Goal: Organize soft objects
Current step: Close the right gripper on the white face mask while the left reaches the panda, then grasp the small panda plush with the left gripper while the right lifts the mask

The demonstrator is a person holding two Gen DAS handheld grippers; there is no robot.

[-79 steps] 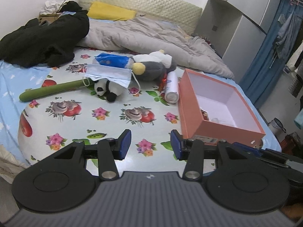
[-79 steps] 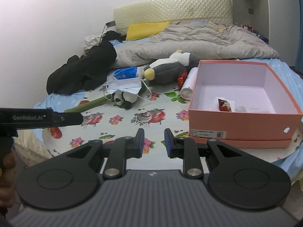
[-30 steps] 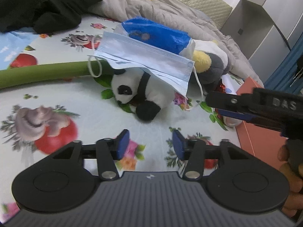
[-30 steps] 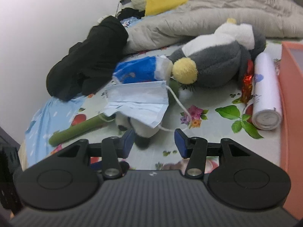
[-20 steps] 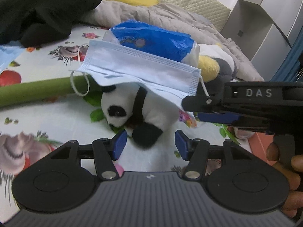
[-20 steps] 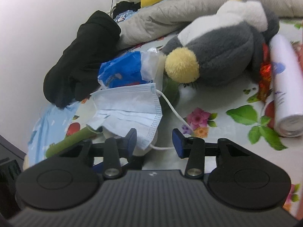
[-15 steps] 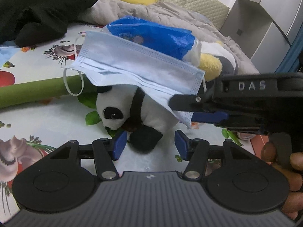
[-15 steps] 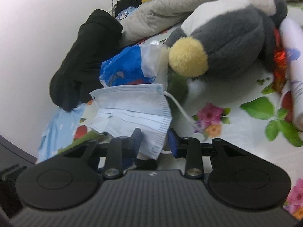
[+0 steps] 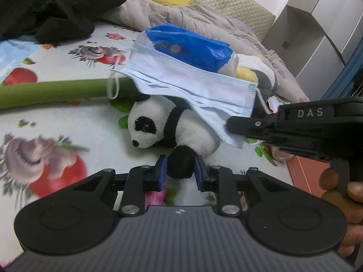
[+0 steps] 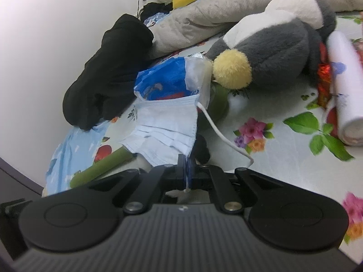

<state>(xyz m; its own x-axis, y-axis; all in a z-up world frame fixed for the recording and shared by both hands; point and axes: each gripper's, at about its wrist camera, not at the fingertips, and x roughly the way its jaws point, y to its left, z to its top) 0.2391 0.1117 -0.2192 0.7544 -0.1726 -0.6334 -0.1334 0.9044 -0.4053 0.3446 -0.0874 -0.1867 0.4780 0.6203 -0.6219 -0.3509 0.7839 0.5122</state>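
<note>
A small panda plush (image 9: 168, 127) lies on the flowered bedsheet, half covered by a light blue face mask (image 9: 192, 86). My left gripper (image 9: 180, 170) is shut on the panda's black foot (image 9: 181, 162). My right gripper (image 10: 187, 170) is shut on the mask's lower corner (image 10: 168, 131); it shows from the side in the left wrist view (image 9: 231, 124). A grey penguin plush (image 10: 272, 43) lies behind. A blue plastic bag (image 9: 188, 45) rests under the mask's far edge.
A green foam stick (image 9: 56, 93) lies to the left. Black clothes (image 10: 113, 68) and a grey duvet (image 10: 226, 11) are at the back. A white spray can (image 10: 344, 86) and a red wrapper (image 10: 323, 77) lie right. An orange box edge (image 9: 304, 172) is at right.
Both grippers moved in and closed: the left one shut on the panda's foot, the right one shut on the mask's corner. The mask has lifted slightly off the panda.
</note>
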